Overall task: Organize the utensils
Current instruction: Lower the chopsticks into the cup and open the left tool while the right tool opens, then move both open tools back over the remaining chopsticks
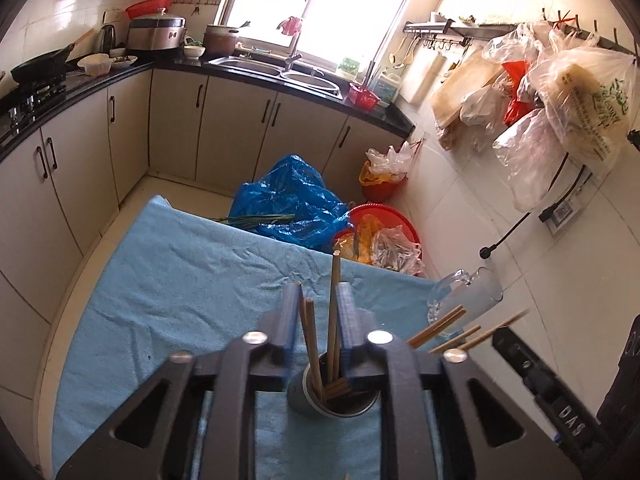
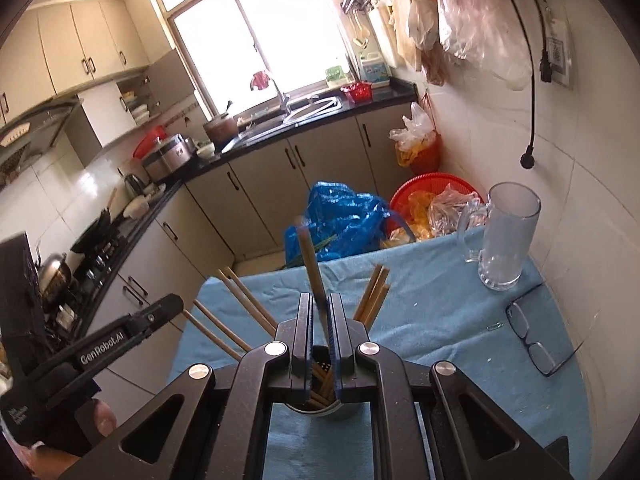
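A dark round utensil holder (image 1: 301,398) stands on the blue cloth just below both grippers, with several wooden chopsticks (image 1: 309,332) upright or fanned out in it. My left gripper (image 1: 319,306) hovers over the holder, its blue fingers a little apart; chopsticks stand loose in the gap and the pads do not press them. In the right wrist view my right gripper (image 2: 322,312) is shut on one chopstick (image 2: 309,256), whose lower end reaches into the holder (image 2: 346,409). More chopsticks (image 2: 240,304) lean out to either side.
A clear glass mug (image 2: 505,236) and a pair of eyeglasses (image 2: 528,334) rest on the blue cloth (image 2: 440,320) to the right, near the tiled wall. Beyond the table's far edge sit a blue plastic bag (image 1: 288,200) and a red basket (image 1: 404,222). Kitchen counters run along the left.
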Demonstrator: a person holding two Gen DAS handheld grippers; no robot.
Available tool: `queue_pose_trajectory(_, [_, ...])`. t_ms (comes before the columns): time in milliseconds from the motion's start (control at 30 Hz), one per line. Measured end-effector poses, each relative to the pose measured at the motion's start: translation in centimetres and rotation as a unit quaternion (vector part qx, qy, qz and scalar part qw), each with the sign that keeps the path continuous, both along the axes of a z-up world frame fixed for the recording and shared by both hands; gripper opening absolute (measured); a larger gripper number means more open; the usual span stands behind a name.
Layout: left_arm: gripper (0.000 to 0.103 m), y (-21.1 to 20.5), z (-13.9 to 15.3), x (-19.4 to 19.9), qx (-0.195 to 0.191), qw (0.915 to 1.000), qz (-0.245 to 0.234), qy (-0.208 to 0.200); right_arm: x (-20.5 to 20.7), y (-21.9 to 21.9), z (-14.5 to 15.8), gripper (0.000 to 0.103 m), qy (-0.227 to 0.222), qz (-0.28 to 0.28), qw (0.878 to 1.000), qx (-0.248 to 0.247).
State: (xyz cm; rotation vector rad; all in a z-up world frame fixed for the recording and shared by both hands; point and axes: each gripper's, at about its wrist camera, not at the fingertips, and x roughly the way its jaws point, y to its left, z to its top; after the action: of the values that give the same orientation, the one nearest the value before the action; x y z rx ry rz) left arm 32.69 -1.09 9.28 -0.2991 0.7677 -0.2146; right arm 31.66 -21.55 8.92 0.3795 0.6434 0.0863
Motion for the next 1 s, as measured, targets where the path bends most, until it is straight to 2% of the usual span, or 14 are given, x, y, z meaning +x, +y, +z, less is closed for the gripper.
queue_pose_trajectory(233, [0.026,2.4,2.1,-3.9,-0.011,0.9997,0.006,-0.020,-4.0,-1.5,2.5,0.010,-0.024,-0.007,1.000,0.017])
queue_pose_trajectory(300, [0.032,3.2,2.1,-5.7,-0.001,0.9997,0.006,-0.022,-5.5,-2.0,2.6,0.015,-0.026,-0.006,0.999,0.021])
queue_pose_trajectory(400, [0.033,4.2,0.9,-9.1,0.020,0.9997,0.000,-0.013,-8.4,-2.6,1.6,0.021,-0.011,-0.003,1.000,0.023])
queue_pose_trajectory(500, [0.034,5.2,-1.8,-12.2,0.029,0.9993,-0.003,0.024,-11.1,-2.4,-1.8,0.021,0.042,0.012,0.999,0.029])
queue_pose_trajectory(567, [0.034,5.8,-4.5,-14.7,0.030,0.9977,-0.010,0.059,-12.5,-2.3,-5.2,0.021,0.088,0.021,0.995,0.036])
queue_pose_trajectory(667, [0.034,6.3,-7.8,-17.8,0.037,0.9933,-0.015,0.108,-14.7,-2.1,-10.5,0.021,0.163,0.018,0.985,0.059])
queue_pose_trajectory(733, [0.034,6.9,-9.9,-19.9,0.044,0.9890,-0.014,0.141,-15.9,-2.2,-12.9,0.021,0.198,0.011,0.978,0.069])
queue_pose_trajectory(867, [0.034,7.9,-11.3,-22.6,0.047,0.9859,-0.009,0.160,-17.5,-2.4,-16.0,0.021,0.247,-0.004,0.966,0.081])
queue_pose_trajectory(1000, [0.034,8.6,-10.8,-23.4,0.046,0.9869,-0.005,0.154,-17.5,-2.0,-17.0,0.021,0.264,0.003,0.960,0.093])
